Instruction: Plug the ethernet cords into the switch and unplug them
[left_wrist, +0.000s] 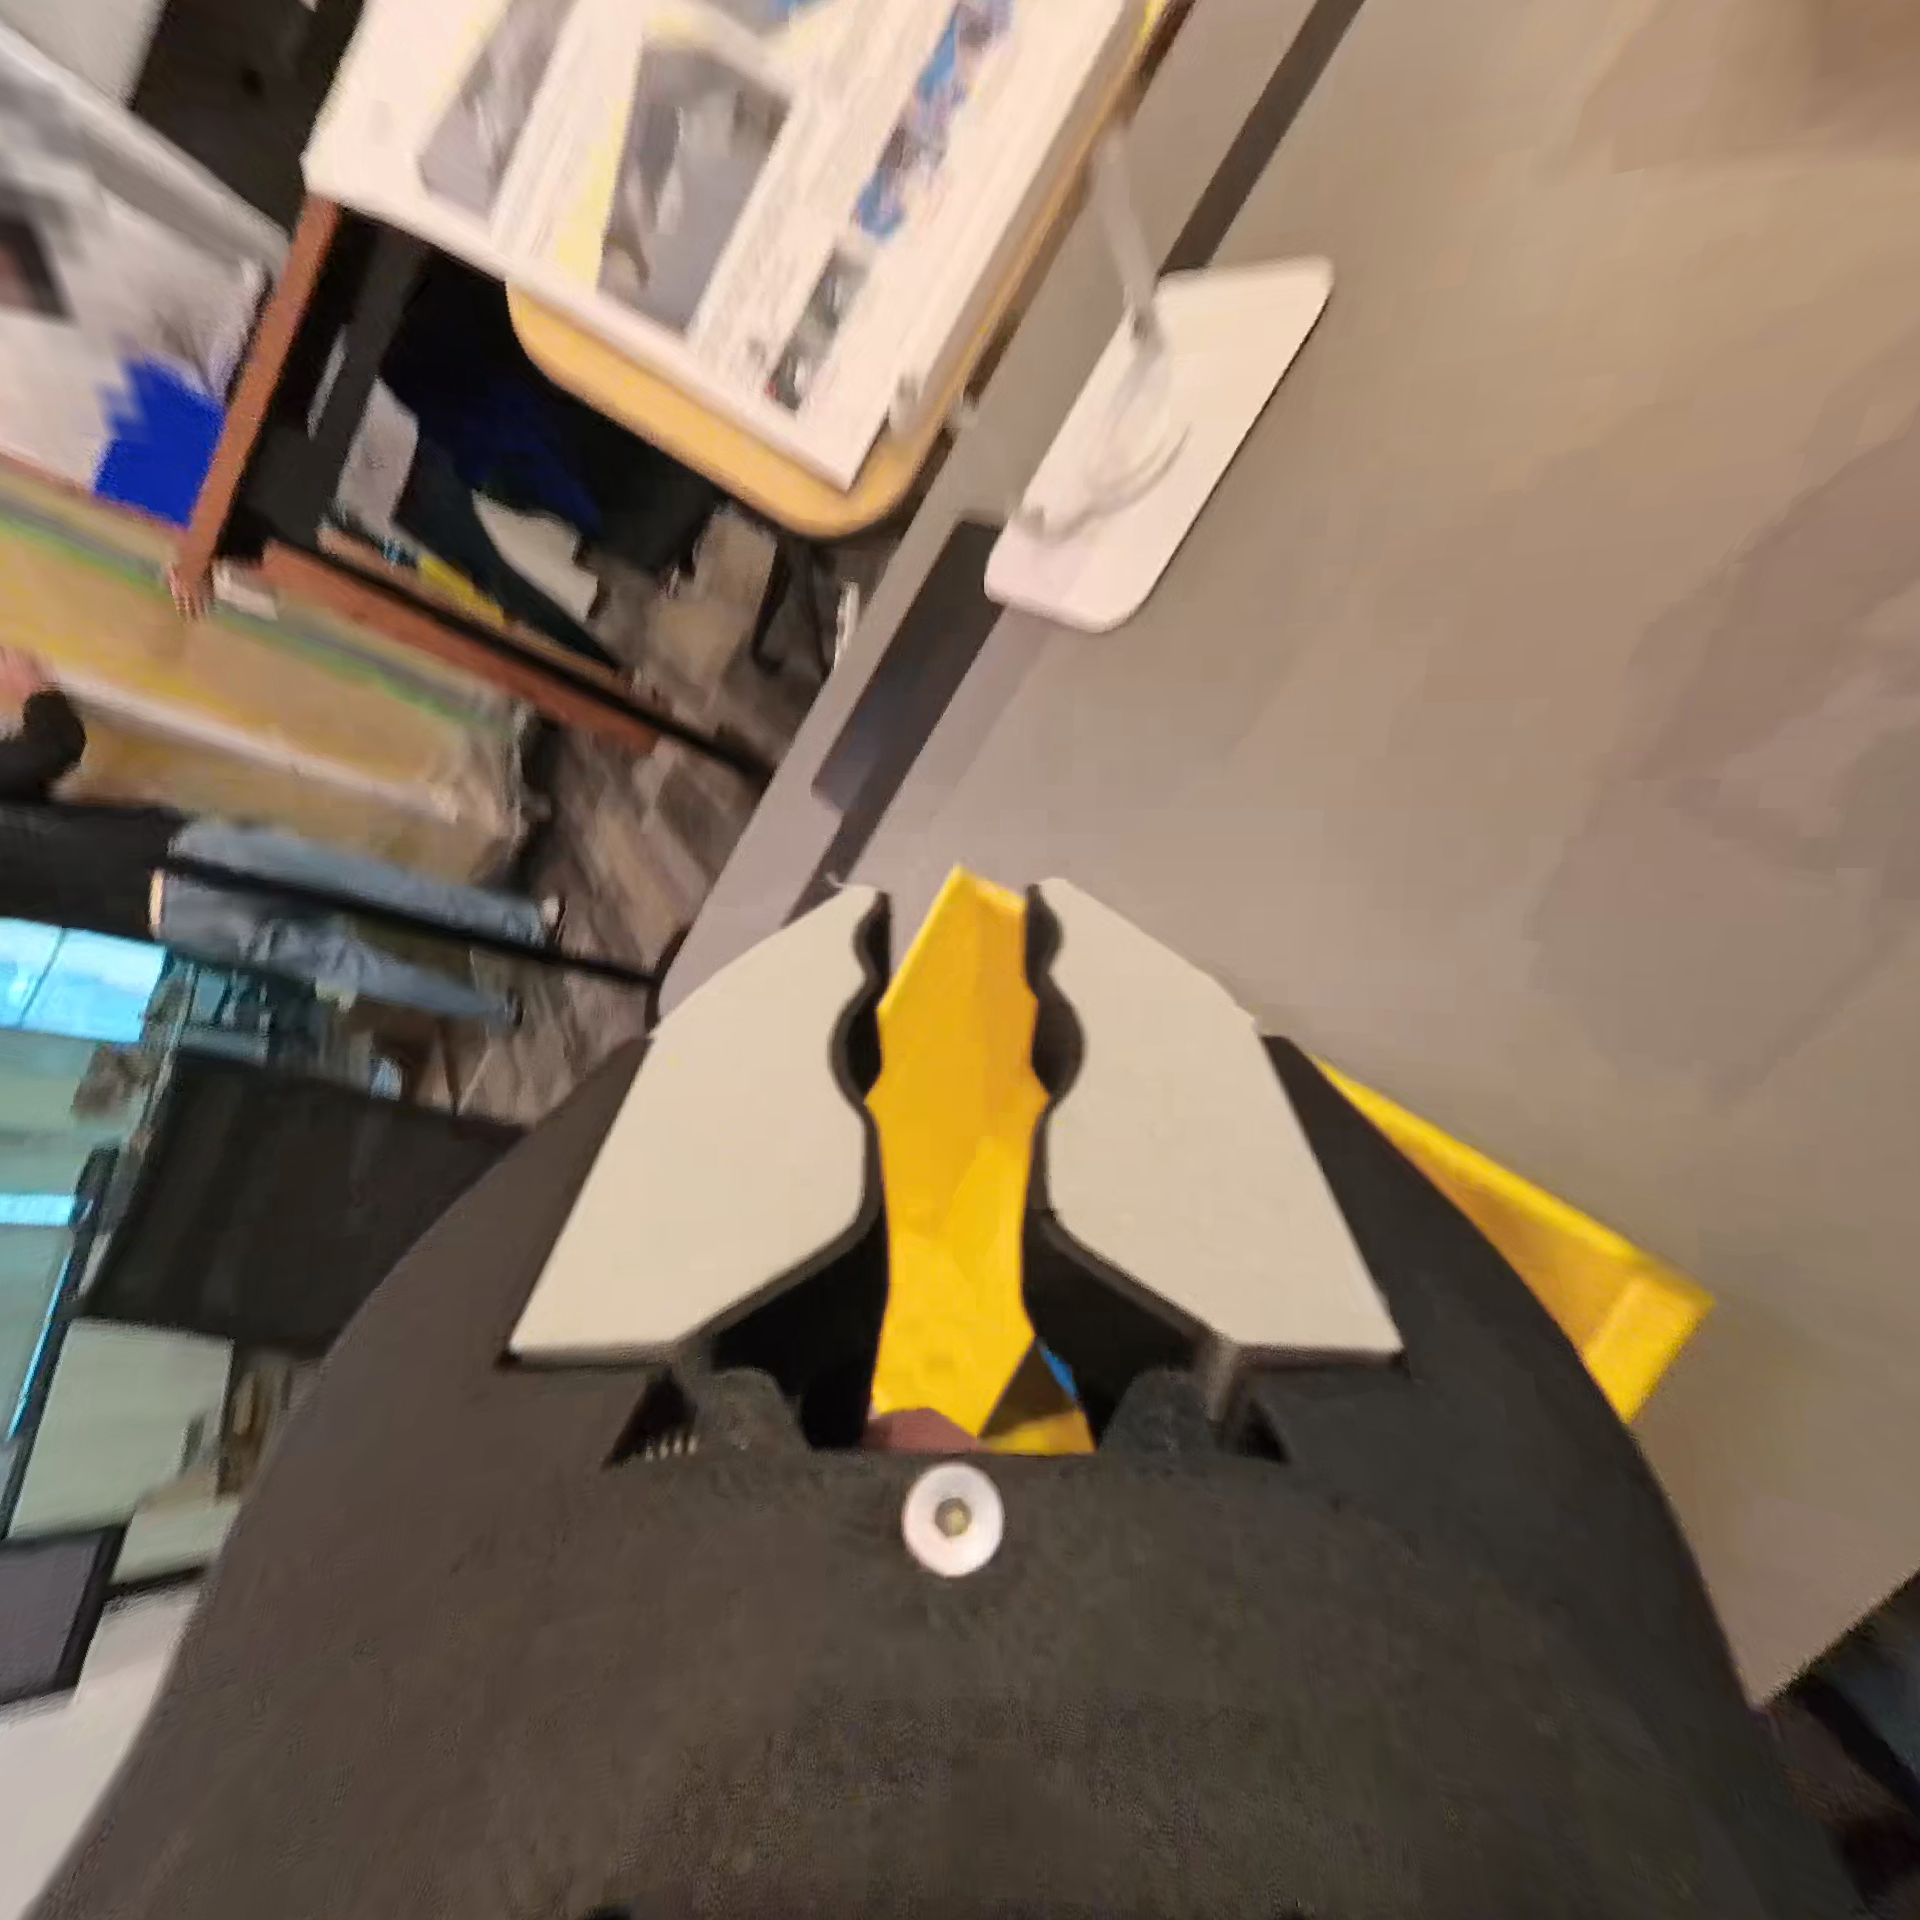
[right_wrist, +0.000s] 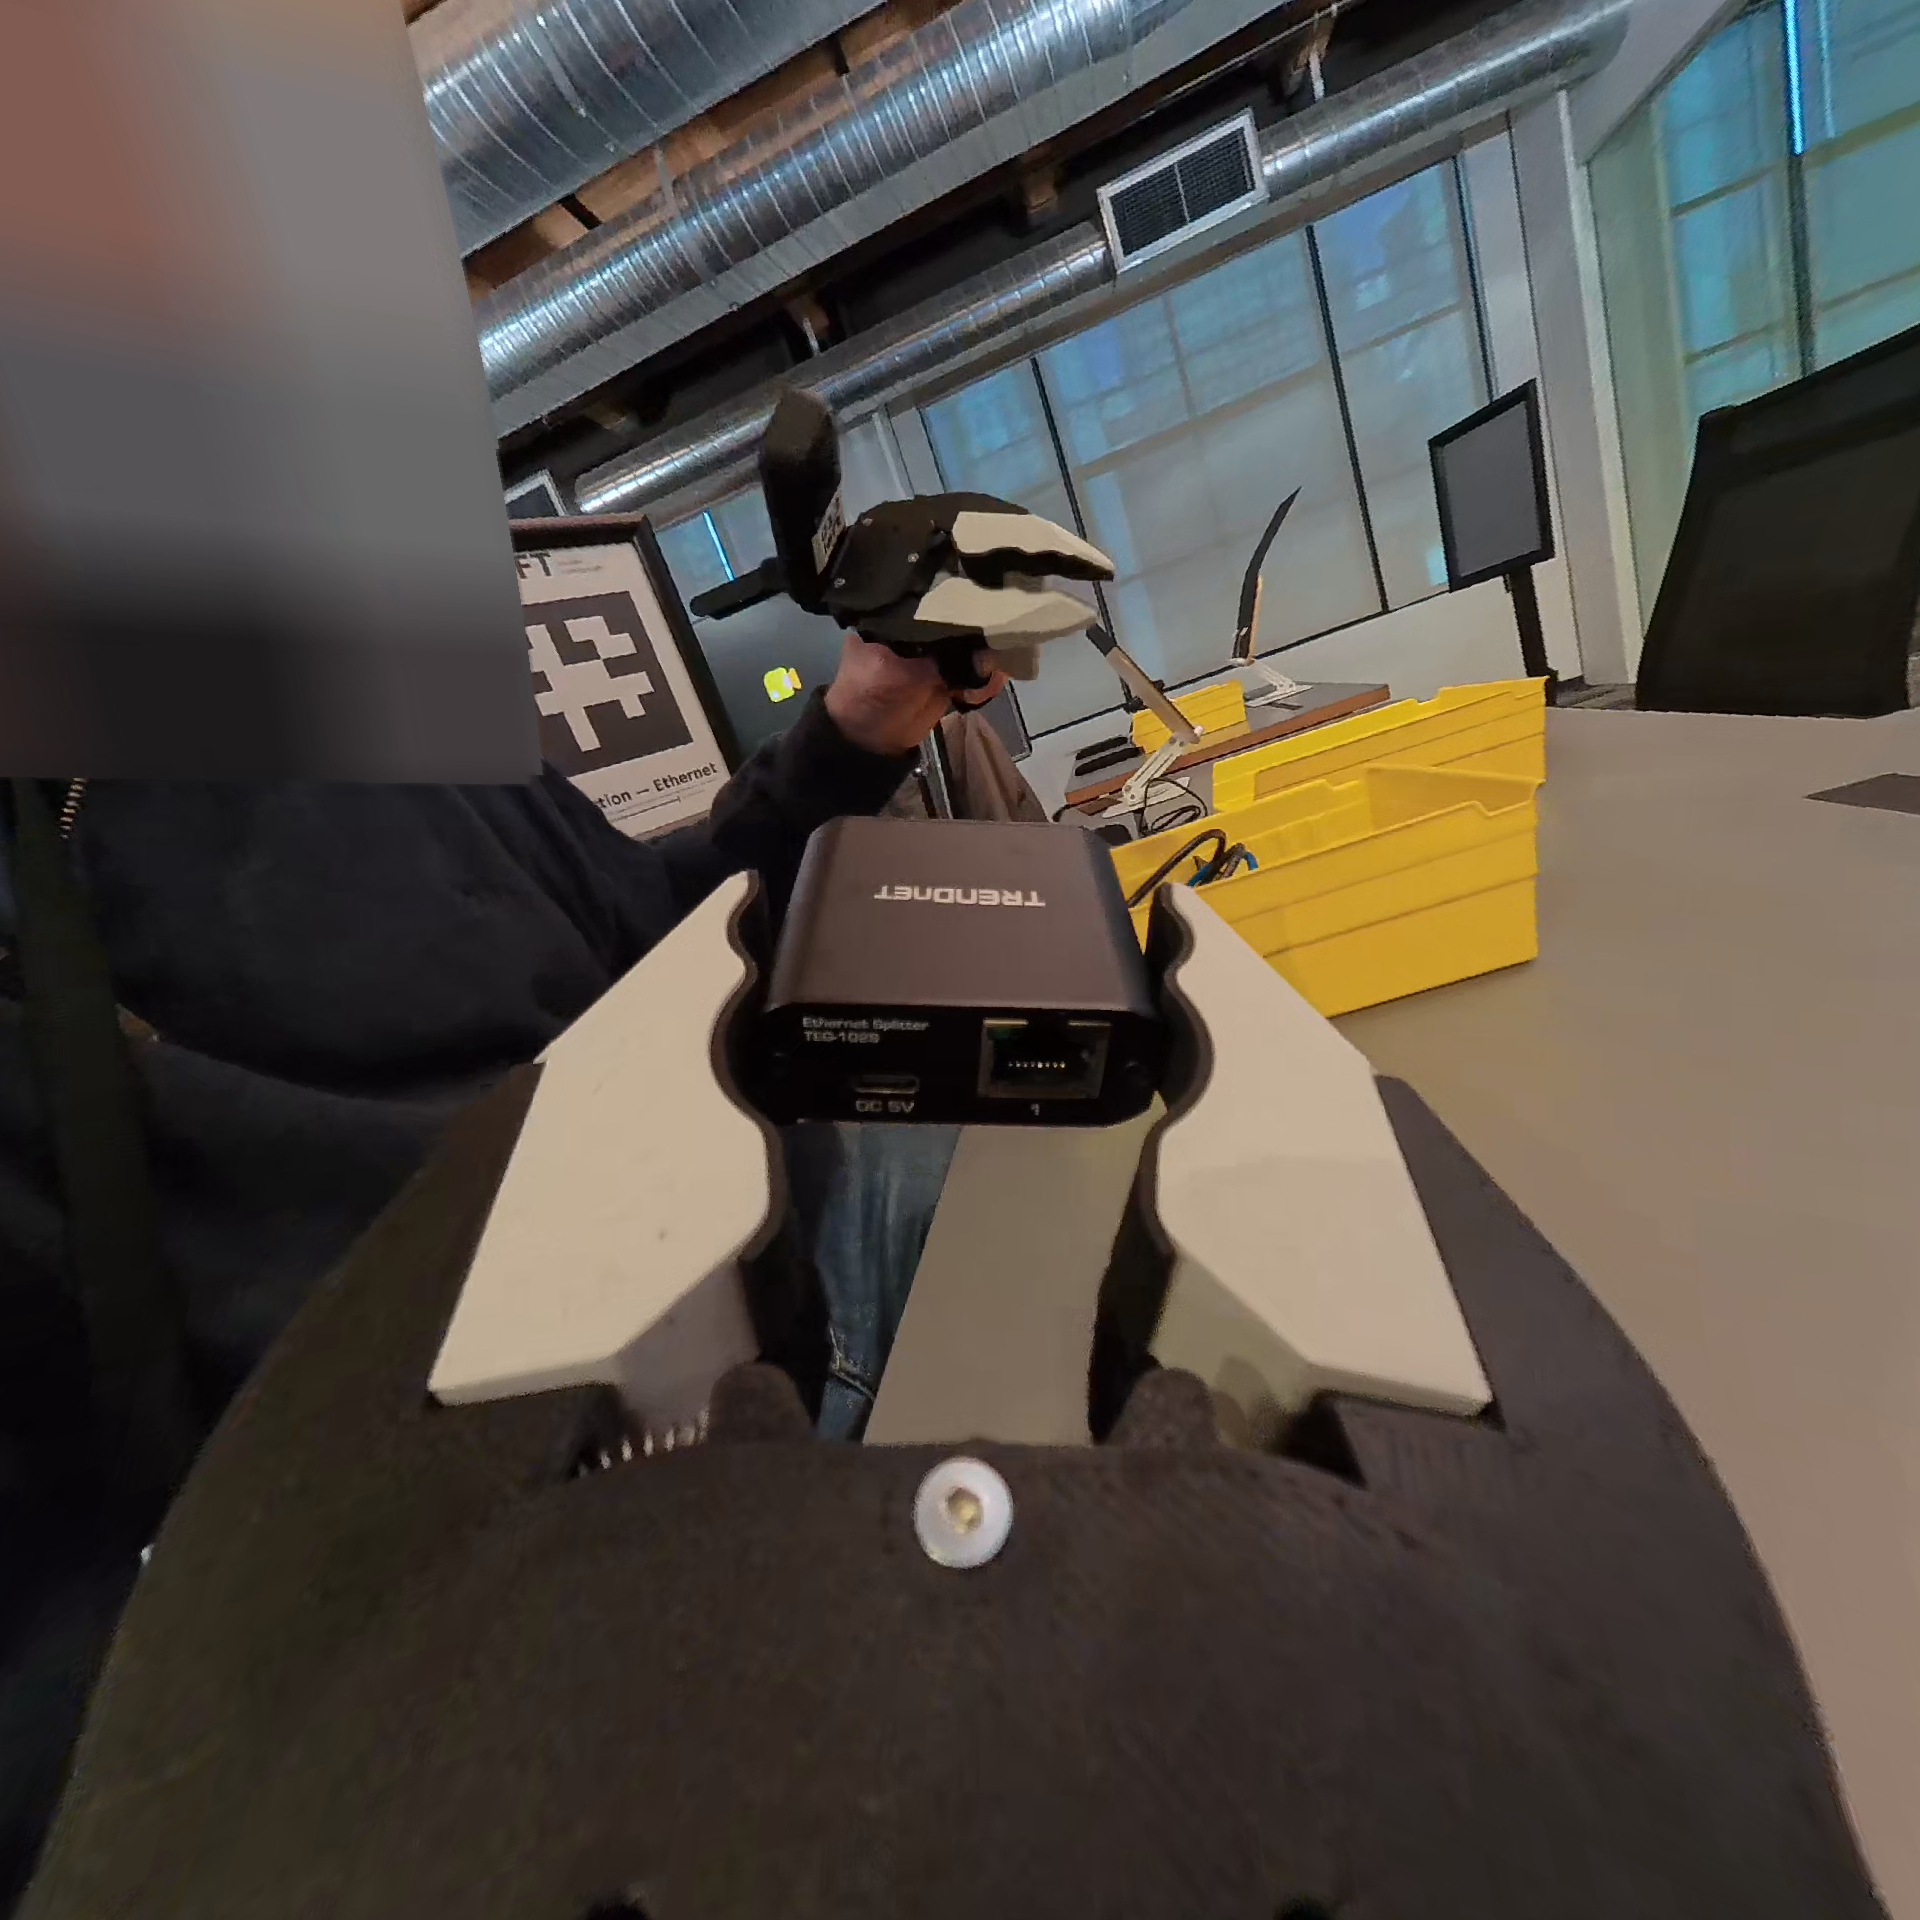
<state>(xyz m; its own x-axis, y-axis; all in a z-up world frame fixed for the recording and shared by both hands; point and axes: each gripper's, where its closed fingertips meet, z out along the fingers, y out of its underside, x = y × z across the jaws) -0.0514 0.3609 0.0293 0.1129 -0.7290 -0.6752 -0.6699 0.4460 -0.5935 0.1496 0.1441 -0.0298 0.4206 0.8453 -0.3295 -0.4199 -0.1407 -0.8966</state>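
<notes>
My right gripper (right_wrist: 961, 914) is shut on the black switch (right_wrist: 956, 966) and holds it in the air by its two sides. The switch's port face points at the camera, and its one ethernet port (right_wrist: 1042, 1060) is empty. Dark and blue cords (right_wrist: 1195, 862) lie in a yellow bin (right_wrist: 1403, 894) on the grey table (right_wrist: 1662, 1039). My left gripper (left_wrist: 961, 914) is open by a narrow gap and empty. It hovers above the yellow bin (left_wrist: 1507, 1247) and also shows in the right wrist view (right_wrist: 1081, 592), raised in a hand.
A white lamp base (left_wrist: 1164, 436) stands on the grey table (left_wrist: 1507, 779). A white box (left_wrist: 727, 187) lies on another table beyond. A person in a dark jacket (right_wrist: 364, 935) sits close on the left. A framed sign (right_wrist: 613, 686), a black monitor (right_wrist: 1787, 540) and another yellow bin (right_wrist: 1184, 717) stand behind. Spacing between my two grippers at the tips: around 30 cm.
</notes>
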